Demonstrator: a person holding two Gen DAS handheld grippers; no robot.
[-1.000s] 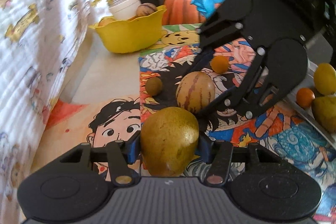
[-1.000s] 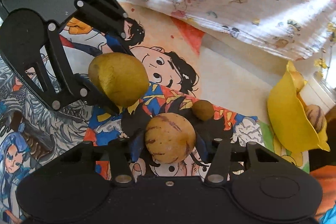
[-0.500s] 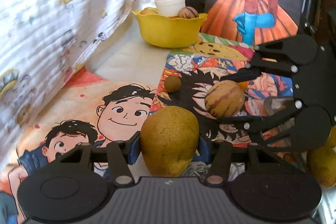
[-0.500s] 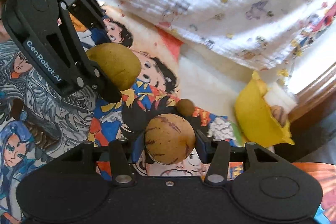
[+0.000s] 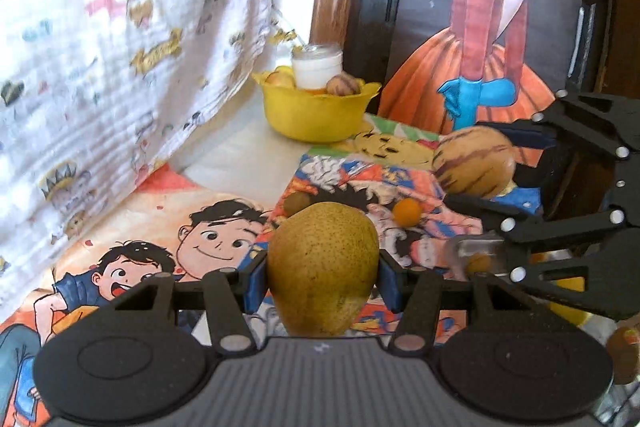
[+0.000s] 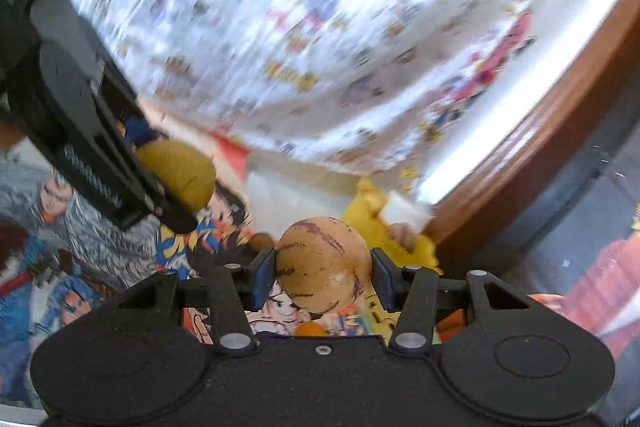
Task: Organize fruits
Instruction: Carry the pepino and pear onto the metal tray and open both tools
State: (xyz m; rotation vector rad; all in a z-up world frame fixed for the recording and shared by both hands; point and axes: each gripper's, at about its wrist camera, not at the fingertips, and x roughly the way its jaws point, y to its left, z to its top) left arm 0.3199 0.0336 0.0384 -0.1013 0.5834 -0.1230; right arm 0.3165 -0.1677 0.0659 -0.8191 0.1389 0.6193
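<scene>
My left gripper [image 5: 323,281] is shut on a green-brown pear [image 5: 323,267], held above the cartoon-print table cover. My right gripper [image 6: 323,277] is shut on a tan, purple-striped round fruit [image 6: 324,265]. That fruit also shows in the left wrist view [image 5: 474,163], lifted at the right. The pear shows in the right wrist view [image 6: 176,173] at the left. A yellow bowl [image 5: 316,111] stands at the far back with fruit and a white jar [image 5: 317,69] in it. It shows blurred in the right wrist view [image 6: 376,223].
A small orange fruit [image 5: 406,211] and a small brown fruit [image 5: 294,202] lie on the cover between the grippers and the bowl. A patterned white cloth [image 5: 100,47] hangs at the left. A painted panel [image 5: 488,27] stands behind the bowl.
Both grippers have risen with their fruits and swung toward the yellow bowl. The striped fruit now hangs well above the cover. The right wrist view is blurred by motion.
</scene>
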